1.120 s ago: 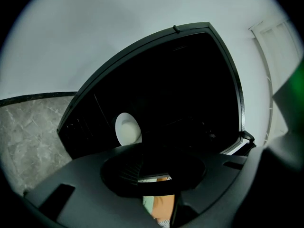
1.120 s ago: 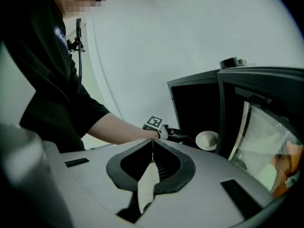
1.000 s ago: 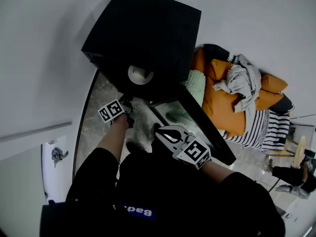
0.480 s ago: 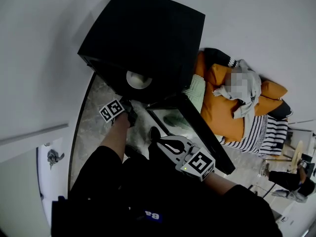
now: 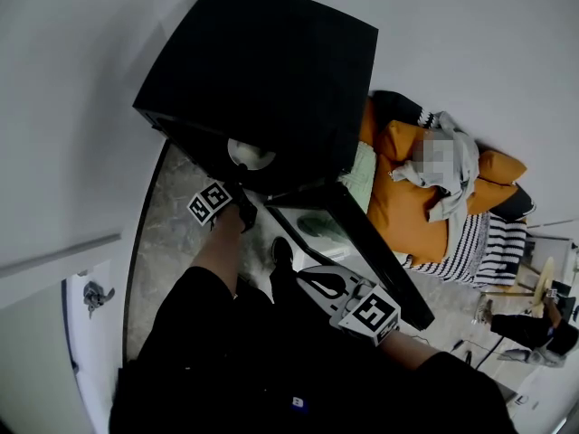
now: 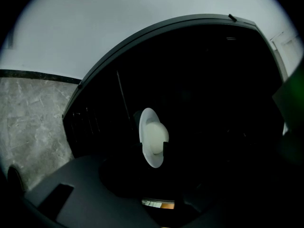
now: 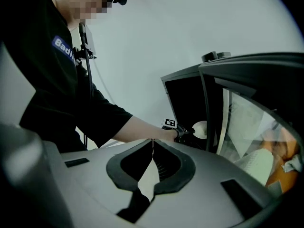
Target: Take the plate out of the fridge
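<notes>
near the body, right gripper idle, jaws together, empty. ahead, left gripper at the fridge mouth, jaws just opened wide; plate inside, between the tips, not pinched. door open. grip and pull-out remain, i judge. path looks clear. beyond the door: orange cushions.

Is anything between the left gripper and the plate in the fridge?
No. In the left gripper view, only dark space inside the black fridge separates the left gripper, whose empty jaws have just been opening, from the round white plate.
</notes>
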`<action>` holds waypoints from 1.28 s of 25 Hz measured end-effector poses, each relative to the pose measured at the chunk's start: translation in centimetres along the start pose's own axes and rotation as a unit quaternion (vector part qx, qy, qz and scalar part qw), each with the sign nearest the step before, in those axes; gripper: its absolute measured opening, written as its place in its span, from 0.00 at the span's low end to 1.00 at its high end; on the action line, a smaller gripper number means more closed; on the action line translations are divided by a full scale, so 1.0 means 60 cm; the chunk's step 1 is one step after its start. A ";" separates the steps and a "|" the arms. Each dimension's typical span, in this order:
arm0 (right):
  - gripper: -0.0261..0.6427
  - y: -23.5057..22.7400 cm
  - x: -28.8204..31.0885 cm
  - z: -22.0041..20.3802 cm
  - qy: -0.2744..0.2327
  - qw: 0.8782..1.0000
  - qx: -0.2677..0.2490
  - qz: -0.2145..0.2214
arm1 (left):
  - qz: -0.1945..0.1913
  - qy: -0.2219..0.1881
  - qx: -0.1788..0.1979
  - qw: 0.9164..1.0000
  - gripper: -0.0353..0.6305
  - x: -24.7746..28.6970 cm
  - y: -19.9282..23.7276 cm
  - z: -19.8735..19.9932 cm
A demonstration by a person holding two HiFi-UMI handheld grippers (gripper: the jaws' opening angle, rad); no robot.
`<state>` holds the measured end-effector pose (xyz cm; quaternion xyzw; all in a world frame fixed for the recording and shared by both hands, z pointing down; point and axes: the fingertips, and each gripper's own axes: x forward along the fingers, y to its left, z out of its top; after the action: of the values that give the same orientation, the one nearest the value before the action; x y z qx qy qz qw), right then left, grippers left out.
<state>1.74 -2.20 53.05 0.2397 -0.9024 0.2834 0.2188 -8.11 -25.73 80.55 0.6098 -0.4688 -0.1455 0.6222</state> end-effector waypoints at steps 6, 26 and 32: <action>0.06 -0.008 -0.009 -0.018 0.007 1.000 0.009 -0.008 | 0.027 -0.009 -0.016 0.999 0.24 0.020 0.029 -0.001; 0.06 -0.018 -0.030 -0.048 0.038 0.999 0.030 -0.018 | 0.054 0.023 -0.045 0.997 0.22 0.053 0.044 -0.014; 0.06 -0.018 -0.032 -0.048 0.041 0.999 0.030 -0.016 | 0.053 0.023 -0.053 0.997 0.16 0.048 0.038 -0.014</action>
<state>4.65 -0.60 54.62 0.2491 -0.8799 0.3159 0.2527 -6.87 -26.86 83.93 0.5537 -0.4775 -0.1225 0.6711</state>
